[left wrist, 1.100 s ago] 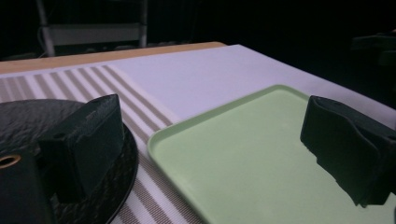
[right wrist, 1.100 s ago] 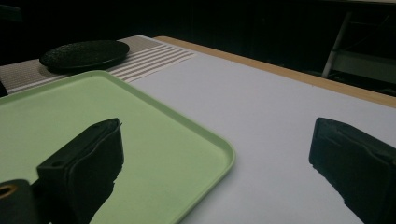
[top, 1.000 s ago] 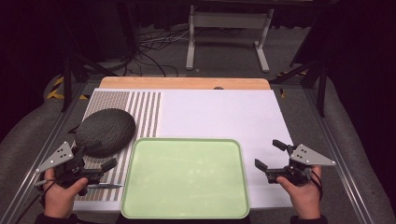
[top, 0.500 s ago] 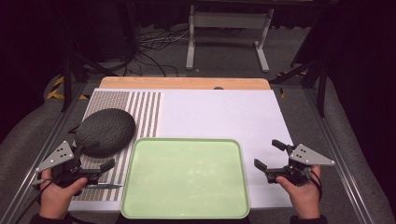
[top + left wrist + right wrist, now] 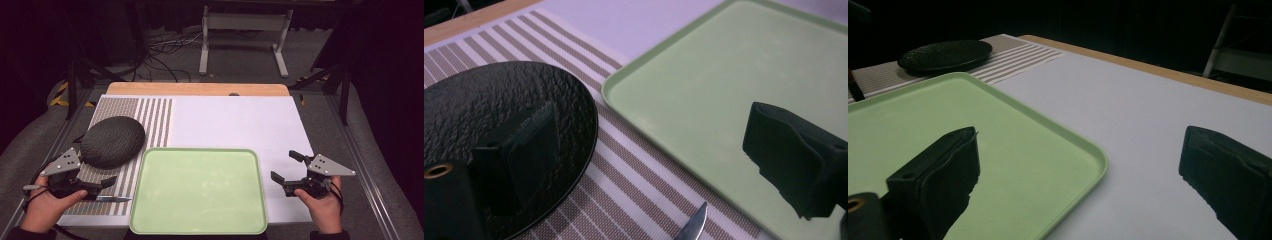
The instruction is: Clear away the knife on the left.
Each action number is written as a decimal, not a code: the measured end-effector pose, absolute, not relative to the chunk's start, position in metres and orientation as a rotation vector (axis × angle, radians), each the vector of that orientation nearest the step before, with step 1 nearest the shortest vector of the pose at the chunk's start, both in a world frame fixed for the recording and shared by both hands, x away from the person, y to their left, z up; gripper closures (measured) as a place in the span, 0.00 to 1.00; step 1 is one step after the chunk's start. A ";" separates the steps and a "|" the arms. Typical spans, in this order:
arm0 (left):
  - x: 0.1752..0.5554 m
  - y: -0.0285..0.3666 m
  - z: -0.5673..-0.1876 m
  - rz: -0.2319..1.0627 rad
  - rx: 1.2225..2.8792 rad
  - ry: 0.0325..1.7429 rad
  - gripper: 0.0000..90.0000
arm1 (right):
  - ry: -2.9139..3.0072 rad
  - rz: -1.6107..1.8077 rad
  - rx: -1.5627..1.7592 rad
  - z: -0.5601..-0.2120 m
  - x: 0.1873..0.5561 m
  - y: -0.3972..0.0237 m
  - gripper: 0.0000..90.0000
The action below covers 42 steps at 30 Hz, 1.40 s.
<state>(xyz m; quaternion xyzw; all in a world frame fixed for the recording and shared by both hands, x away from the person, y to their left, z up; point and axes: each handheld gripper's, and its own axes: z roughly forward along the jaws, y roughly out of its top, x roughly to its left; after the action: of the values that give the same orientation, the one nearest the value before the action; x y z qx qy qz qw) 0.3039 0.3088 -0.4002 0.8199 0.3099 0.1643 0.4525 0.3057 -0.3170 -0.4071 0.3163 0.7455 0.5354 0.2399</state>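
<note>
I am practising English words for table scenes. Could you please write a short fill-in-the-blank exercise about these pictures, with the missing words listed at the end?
1. The dark round plate rests on the ____ placemat.
2. The large tray in the middle is light ____ in colour.
3. The left gripper and the right gripper both have their jaws ____.
4. Near the left gripper, a ____ lies on the placemat beside the tray.

Missing words: striped; green; open; knife
</note>
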 end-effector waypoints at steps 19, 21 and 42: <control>0.308 0.311 -0.387 0.412 2.380 0.722 0.12 | 2.073 1.455 0.855 -0.411 0.309 -0.315 0.04; 0.308 0.311 -0.386 0.404 2.413 0.710 0.13 | 2.074 1.456 0.853 -0.411 0.309 -0.315 0.04; 0.313 0.313 -0.385 0.298 2.634 0.608 0.15 | 2.093 1.458 0.843 -0.412 0.309 -0.314 0.04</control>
<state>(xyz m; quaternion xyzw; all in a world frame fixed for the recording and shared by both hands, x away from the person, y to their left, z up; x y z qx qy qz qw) 0.3133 0.3133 -0.3849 0.9471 0.2185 0.1070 0.2092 0.3095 -0.3138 -0.4118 0.3056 0.7589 0.5288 0.2259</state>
